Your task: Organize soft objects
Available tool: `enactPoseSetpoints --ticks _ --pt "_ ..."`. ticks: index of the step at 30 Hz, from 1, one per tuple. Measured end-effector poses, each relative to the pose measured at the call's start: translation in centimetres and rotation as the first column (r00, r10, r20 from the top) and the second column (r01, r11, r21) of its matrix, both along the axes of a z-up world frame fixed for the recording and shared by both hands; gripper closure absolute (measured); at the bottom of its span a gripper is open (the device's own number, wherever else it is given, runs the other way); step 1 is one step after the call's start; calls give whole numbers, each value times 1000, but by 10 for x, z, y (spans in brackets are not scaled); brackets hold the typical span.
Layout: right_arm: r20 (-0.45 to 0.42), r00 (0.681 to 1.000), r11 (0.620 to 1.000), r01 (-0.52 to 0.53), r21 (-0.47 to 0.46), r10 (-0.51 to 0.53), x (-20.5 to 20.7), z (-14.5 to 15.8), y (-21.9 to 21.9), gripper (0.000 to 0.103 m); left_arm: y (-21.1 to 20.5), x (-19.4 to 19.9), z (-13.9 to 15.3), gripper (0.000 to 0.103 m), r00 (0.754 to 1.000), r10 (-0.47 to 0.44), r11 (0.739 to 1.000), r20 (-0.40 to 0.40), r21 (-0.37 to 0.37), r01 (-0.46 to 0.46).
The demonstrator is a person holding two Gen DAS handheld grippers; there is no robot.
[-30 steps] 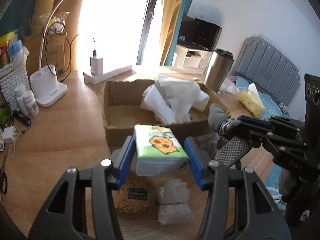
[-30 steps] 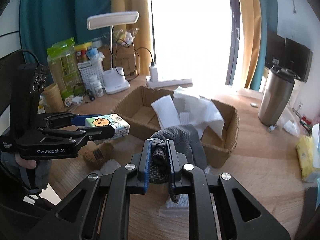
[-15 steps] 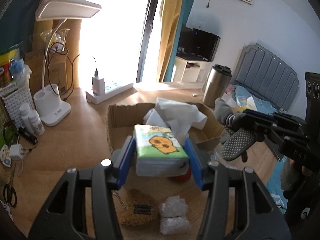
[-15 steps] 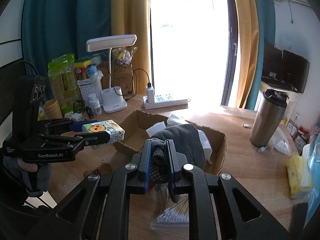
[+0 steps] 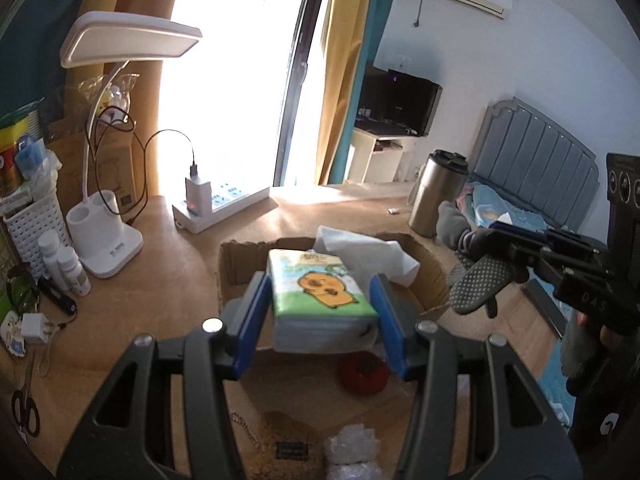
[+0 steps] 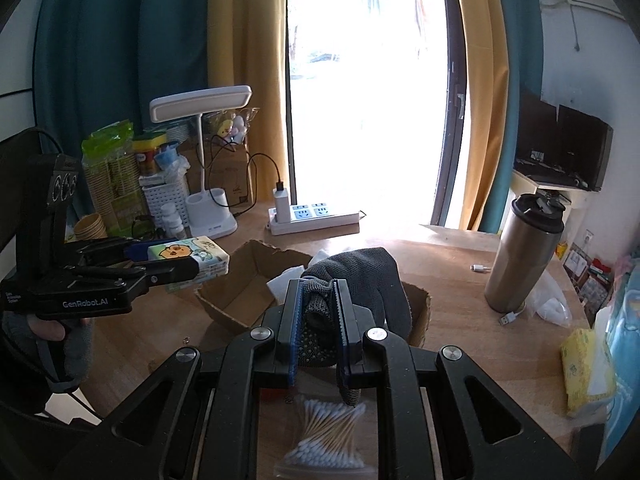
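1. The tissue pack (image 5: 320,292), printed with an orange cartoon animal, sits clamped between the blue pads of the left gripper (image 5: 322,312), held in the air above the near wall of the cardboard box (image 5: 236,264).
2. The grey glove (image 6: 360,276), dotted with grip nubs on its palm, is pinched tight in the nearly closed right gripper (image 6: 318,320) and hangs over the box's near right corner.
3. The cardboard box stands open on the wooden counter (image 5: 168,280); crumpled white tissue paper (image 5: 360,248) lies inside it towards the far side.
4. On the counter below the left gripper lie a red round item (image 5: 362,372), a brown fuzzy item with a dark label (image 5: 288,436) and a wad of bubble wrap (image 5: 352,448).
5. A bag of cotton swabs (image 6: 328,436) lies under the right gripper.
6. A steel tumbler (image 6: 524,252) stands to the box's right, a white desk lamp (image 5: 108,224) and a power strip (image 6: 316,216) beyond it to the left.
7. A yellow tissue pack (image 6: 584,368) lies at the counter's right edge.
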State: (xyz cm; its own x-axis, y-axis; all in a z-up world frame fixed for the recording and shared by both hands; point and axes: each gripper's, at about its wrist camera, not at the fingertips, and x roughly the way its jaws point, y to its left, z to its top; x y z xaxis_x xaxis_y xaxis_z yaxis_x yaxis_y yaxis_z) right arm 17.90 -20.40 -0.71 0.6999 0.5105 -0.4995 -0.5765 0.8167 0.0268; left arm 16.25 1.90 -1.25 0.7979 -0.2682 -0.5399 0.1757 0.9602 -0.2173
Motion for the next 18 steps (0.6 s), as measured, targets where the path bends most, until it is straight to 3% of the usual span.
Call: enactPoseSetpoints --ticks 18 --pt "-53 998 1000 21 -6 -21 52 -21 -1 87 2 41 -21 50 998 11 1000 -54 3 -11"
